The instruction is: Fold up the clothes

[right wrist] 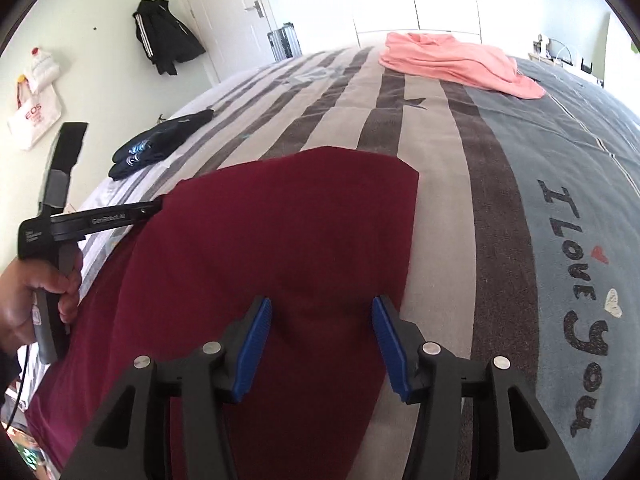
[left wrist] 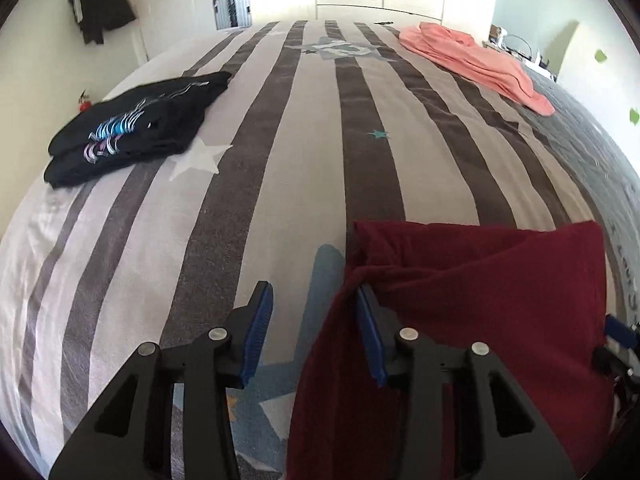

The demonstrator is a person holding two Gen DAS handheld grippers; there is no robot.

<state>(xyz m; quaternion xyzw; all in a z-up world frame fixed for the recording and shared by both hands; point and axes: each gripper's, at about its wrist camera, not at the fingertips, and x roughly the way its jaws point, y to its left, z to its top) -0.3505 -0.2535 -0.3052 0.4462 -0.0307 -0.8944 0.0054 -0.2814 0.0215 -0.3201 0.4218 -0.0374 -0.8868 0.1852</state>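
A dark red garment (right wrist: pixel 280 240) lies spread on the striped bed cover (left wrist: pixel 280 168). My right gripper (right wrist: pixel 322 340) hovers open just over the garment's near right part, with nothing between its blue pads. In the left wrist view my left gripper (left wrist: pixel 314 316) is open at the dark red garment's (left wrist: pixel 480 300) left edge. That edge is bunched around the tip of its right finger (left wrist: pixel 370 332), and more cloth lies below the jaws. The right wrist view shows a hand (right wrist: pixel 24 308) holding the left gripper's black body (right wrist: pixel 100 220), whose tip is hidden at the cloth's edge.
A folded black garment with a light print (left wrist: pixel 132 132) sits on the bed's left side. A loose pink garment (left wrist: pixel 472 60) lies at the far right. A black jacket (right wrist: pixel 164 36) and a white tote bag (right wrist: pixel 32 120) hang on the left wall.
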